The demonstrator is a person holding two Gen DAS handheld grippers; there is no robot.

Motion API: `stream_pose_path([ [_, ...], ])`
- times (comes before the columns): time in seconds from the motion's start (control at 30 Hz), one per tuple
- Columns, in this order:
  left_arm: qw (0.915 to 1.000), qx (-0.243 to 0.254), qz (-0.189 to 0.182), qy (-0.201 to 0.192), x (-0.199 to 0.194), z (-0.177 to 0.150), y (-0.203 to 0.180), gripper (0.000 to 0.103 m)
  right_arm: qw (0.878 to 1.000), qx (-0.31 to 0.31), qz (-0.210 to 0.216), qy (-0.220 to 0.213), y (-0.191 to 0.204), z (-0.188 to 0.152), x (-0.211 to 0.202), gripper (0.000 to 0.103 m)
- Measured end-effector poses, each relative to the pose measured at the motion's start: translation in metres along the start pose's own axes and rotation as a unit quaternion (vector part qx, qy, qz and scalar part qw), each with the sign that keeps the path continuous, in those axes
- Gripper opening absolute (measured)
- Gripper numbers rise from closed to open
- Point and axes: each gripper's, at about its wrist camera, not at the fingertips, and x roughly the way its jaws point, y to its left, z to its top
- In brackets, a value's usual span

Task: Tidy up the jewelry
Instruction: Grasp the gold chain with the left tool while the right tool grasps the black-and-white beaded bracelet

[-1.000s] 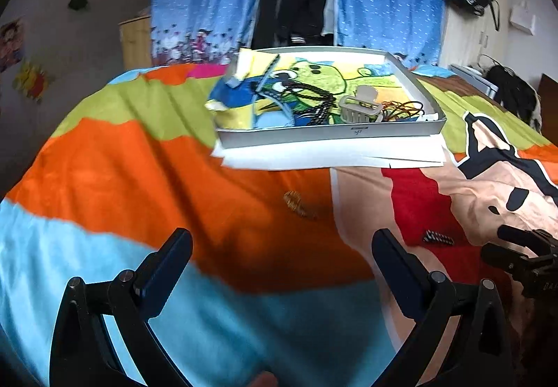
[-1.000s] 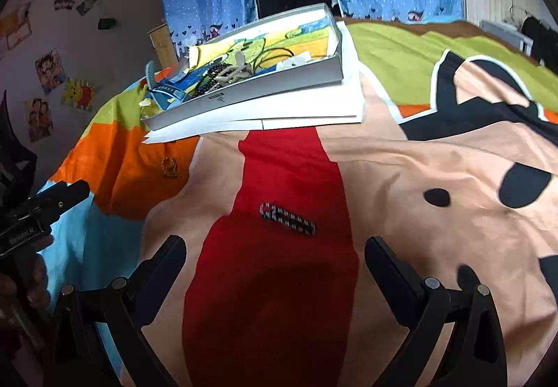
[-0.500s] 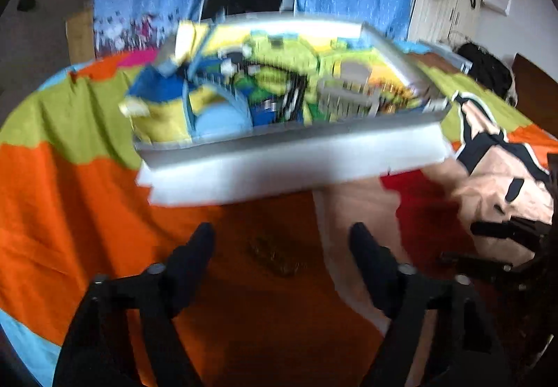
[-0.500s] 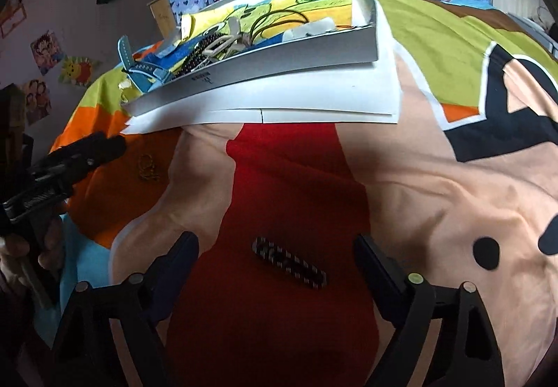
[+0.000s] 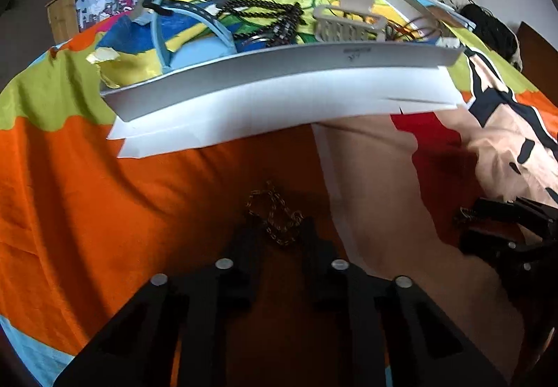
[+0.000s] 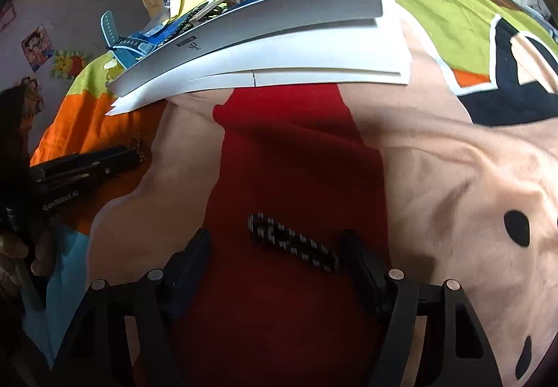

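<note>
Both grippers have dropped closer to the bedspread [image 5: 104, 212] since a second ago. The left gripper [image 5: 279, 230] has just been closing, its fingers now pinching the gold chain [image 5: 275, 216] on the orange patch. The right gripper [image 6: 275, 244] has narrowed too but stays spread around the black-and-white hair clip [image 6: 293, 242] on the red patch, in front of the white tray [image 6: 265, 20]

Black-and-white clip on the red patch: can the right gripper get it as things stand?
Probably yes. The clip lies between the right gripper's closing fingers with nothing over it; one end is near the right-hand finger.
</note>
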Motion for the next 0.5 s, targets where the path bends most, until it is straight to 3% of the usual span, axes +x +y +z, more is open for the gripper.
stream_pose_path([
  [0.33, 0.9993, 0.036, -0.008, 0.009, 0.005, -0.004, -0.020, 0.015, 1.000, 0.016, -0.006, -0.001, -0.006, -0.001, 0.003, 0.043],
  [0.5, 0.9996, 0.016, -0.023, 0.008, 0.002, -0.005, -0.022, 0.015, 1.000, -0.001, -0.009, 0.000, 0.002, 0.003, 0.008, 0.043],
])
